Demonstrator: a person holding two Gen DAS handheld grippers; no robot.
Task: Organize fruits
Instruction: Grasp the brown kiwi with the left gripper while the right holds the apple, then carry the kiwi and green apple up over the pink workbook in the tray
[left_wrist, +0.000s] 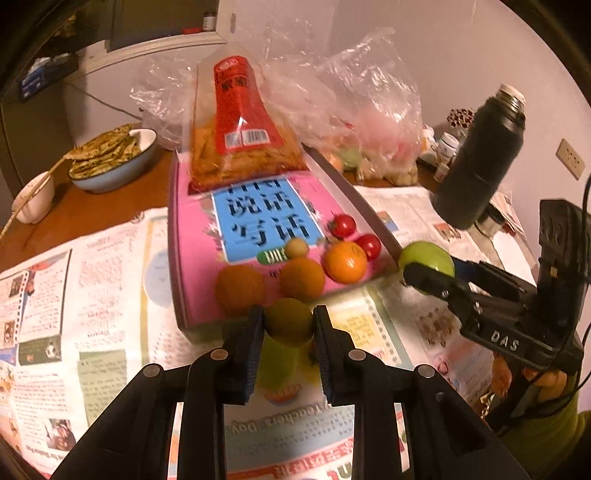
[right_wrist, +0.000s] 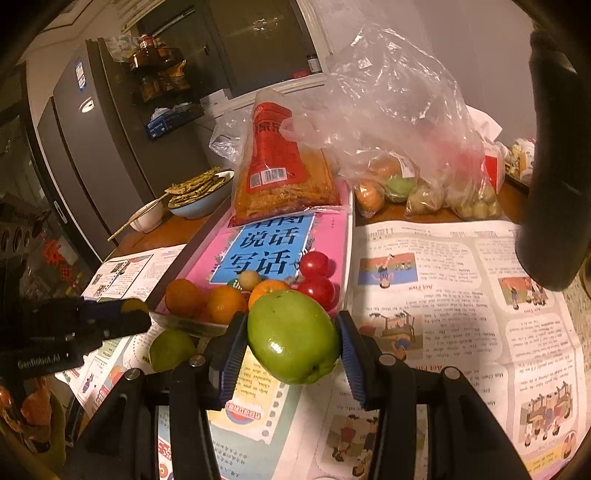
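My left gripper (left_wrist: 289, 320) is shut on a small yellow-green fruit (left_wrist: 289, 318), held just in front of the pink book (left_wrist: 199, 266). On the book's near end lie three oranges (left_wrist: 345, 261), two cherry tomatoes (left_wrist: 342, 225) and a small pale fruit (left_wrist: 296, 248). My right gripper (right_wrist: 291, 334) is shut on a large green apple (right_wrist: 293, 336), held above the newspaper at the book's right corner; it also shows in the left wrist view (left_wrist: 426, 258). Another green fruit (right_wrist: 170, 349) lies on the newspaper below the left gripper (right_wrist: 129, 319).
A red snack bag (left_wrist: 243, 125) lies on the book's far end. Clear plastic bags (right_wrist: 406, 147) with more fruit stand behind. A dark thermos (left_wrist: 480, 158) stands at the right. A blue bowl of flatbread (left_wrist: 110, 158) and a white cup with chopsticks (left_wrist: 33, 199) sit at the left.
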